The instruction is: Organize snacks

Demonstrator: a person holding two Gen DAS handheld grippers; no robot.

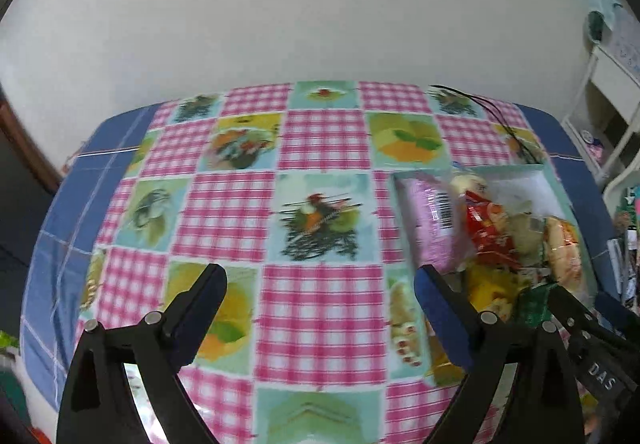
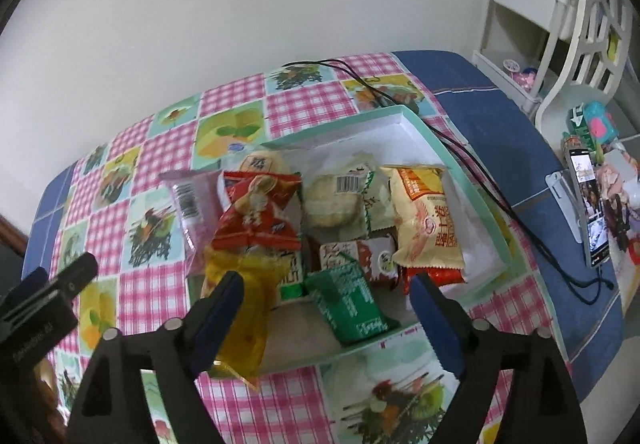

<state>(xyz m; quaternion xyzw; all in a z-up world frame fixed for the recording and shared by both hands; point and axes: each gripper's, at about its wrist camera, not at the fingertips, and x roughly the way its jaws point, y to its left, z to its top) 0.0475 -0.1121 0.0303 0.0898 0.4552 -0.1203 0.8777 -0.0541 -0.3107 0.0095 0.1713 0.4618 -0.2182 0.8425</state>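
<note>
white wall behind our tabletop (image 1: 324, 204), spread with pink-checked fruit cloth. we see snacks (image 2: 344, 204) piled in the mint box (image 2: 472, 180); left gripper (image 1: 320, 284) and right gripper (image 2: 326, 290) gape wide, empty.

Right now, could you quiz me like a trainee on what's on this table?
1. True or false: the right gripper is clamped on the green packet.
2. What holds the snacks? A) mint-rimmed box B) wicker basket C) glass bowl
3. Fill in: the pink packet leans at the box's ____ side in the right wrist view.

Key: 1 false, its jaws stand open above the packet; 2 A; 3 left.
</note>
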